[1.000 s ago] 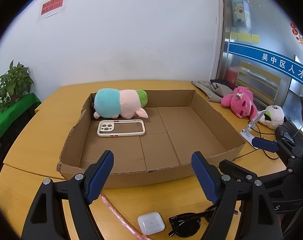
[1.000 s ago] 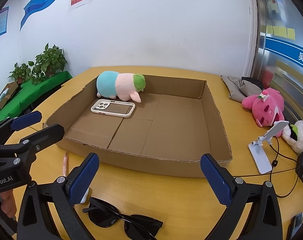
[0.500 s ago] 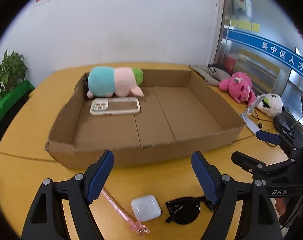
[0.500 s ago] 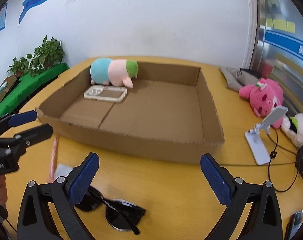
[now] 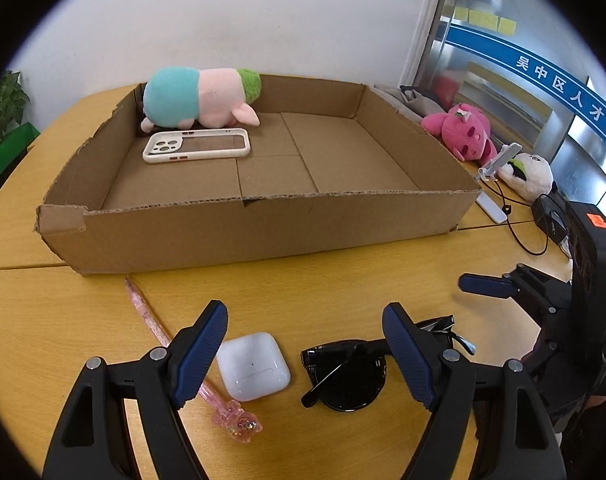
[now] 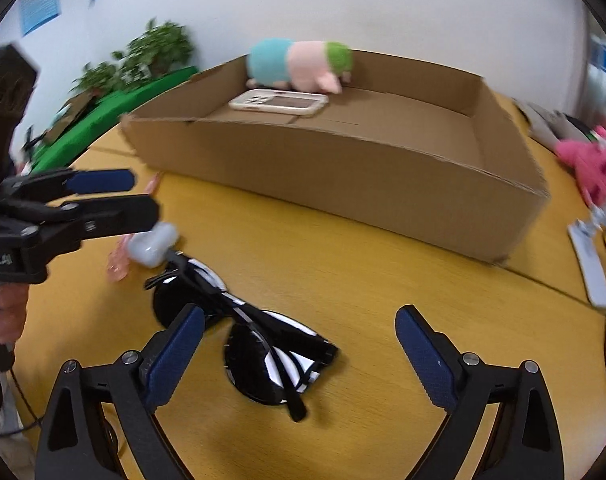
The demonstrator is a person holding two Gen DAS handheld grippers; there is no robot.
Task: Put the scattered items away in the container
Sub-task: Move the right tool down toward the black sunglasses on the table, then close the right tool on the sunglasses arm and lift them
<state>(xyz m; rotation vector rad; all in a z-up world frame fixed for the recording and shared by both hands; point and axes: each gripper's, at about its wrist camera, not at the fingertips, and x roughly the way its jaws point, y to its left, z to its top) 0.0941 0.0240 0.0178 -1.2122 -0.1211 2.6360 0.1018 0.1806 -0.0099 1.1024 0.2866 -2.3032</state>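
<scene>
A shallow cardboard box sits mid-tabletop; in its far left corner lie a plush and a phone case. Outside its near wall, towards the tabletop's near edge, lie a white earbud case, folded black sunglasses and a pink pen.

The left view shows the pen whole and a pink toy at the right edge; the right view, blurred, hides most of the pen behind the left gripper.

The left gripper hovers low, jaws apart, above the earbud case. The right gripper, jaws wide, seems to hang just over the sunglasses, empty.
</scene>
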